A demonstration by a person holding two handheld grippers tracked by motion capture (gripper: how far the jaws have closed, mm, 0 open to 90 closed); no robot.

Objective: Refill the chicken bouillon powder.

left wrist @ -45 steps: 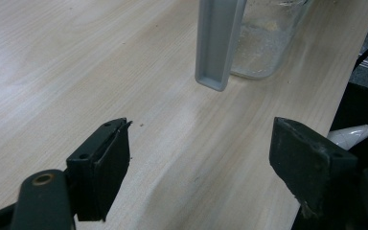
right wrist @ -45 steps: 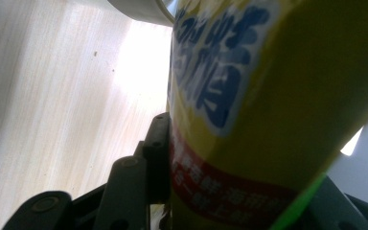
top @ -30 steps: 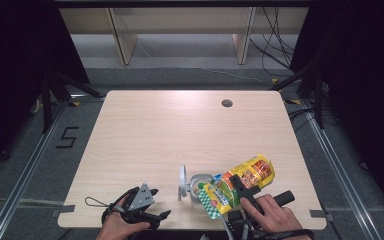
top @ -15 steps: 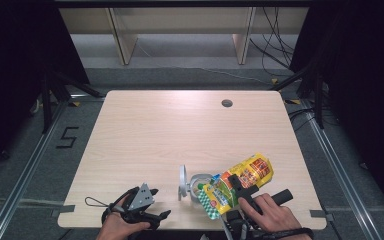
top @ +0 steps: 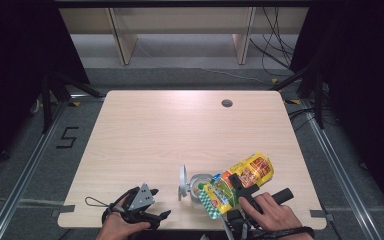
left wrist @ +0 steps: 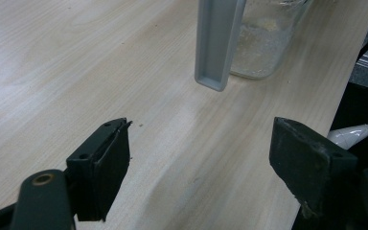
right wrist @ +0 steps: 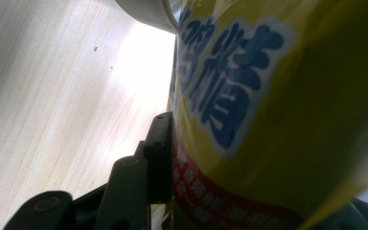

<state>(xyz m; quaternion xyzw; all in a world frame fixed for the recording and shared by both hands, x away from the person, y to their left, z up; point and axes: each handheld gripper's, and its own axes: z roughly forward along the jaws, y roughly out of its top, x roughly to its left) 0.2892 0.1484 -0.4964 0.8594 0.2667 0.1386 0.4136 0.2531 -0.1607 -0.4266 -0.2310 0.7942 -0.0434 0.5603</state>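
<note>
Here the right gripper (top: 232, 184) clamps a soft yellow plastic pouch (top: 237, 182), tilted over the clear glass jar (top: 200, 186) with its grey flip lid (top: 182, 181) near the front edge of the pale wooden surface (top: 170, 130). The left gripper (top: 147, 204) rests spread and empty. The pouch looks light, crumply and slippery, so a mid-body hold seems safest

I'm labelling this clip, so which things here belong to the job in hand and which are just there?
In the job:
- yellow pouch, clamped in the right tool and tipped over the jar
- glass jar, its grey lid standing open
- left tool, open, holding nothing, near the table's front edge

Just there:
- wooden table
- its round hole
- shelving behind
</note>
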